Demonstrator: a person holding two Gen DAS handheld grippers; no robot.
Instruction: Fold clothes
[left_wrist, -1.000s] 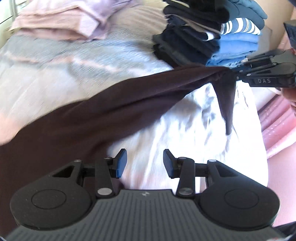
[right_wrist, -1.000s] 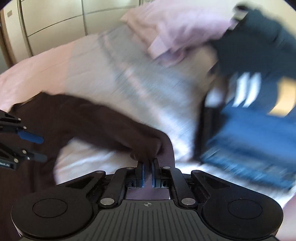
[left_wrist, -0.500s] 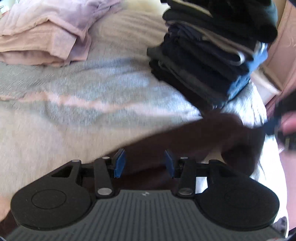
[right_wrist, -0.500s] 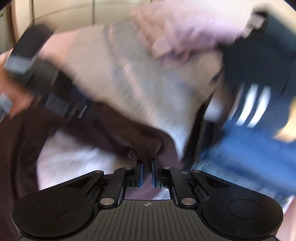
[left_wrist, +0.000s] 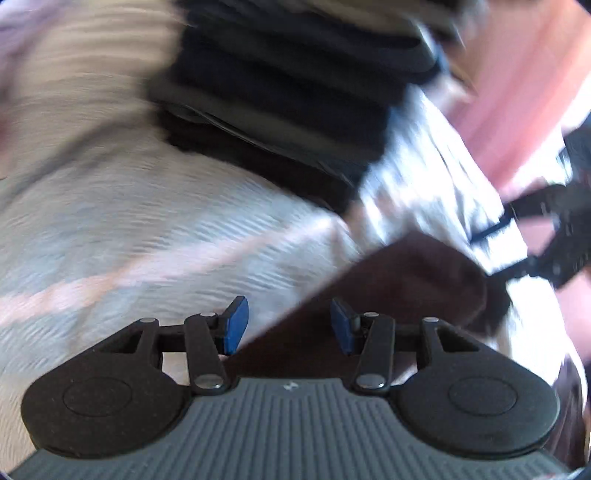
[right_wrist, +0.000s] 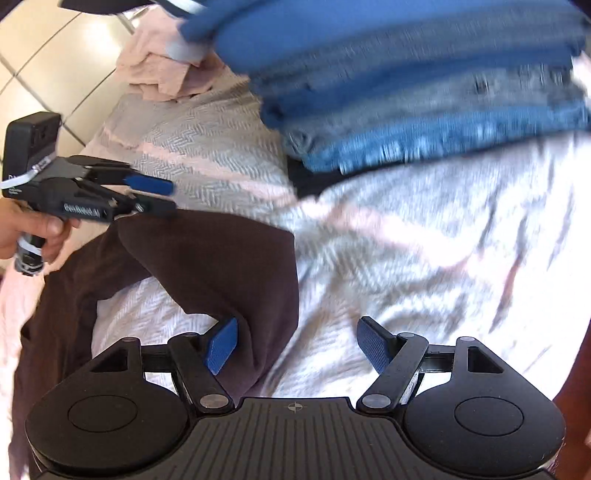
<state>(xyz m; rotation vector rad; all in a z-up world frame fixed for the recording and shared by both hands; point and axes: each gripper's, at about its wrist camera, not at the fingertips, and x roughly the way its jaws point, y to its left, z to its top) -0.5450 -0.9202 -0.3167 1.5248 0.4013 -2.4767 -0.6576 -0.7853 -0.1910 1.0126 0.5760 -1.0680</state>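
Both the left gripper (left_wrist: 288, 326) and right gripper (right_wrist: 297, 345) gape empty over a half-folded dark brown cloth garment (right_wrist: 218, 266), beside finished stacks.

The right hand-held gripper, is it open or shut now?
Open. The right hand-held gripper has its blue pads spread wide, and the dark brown garment lies beside the left pad, not clamped.

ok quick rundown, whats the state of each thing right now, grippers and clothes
left gripper: open, holding nothing
right gripper: open, dark brown cloth beside its left finger, not clamped
dark brown garment: lying on the bed, part folded over, not gripped
stack of blue clothes: folded, piled
pink clothes: piled, folds unclear
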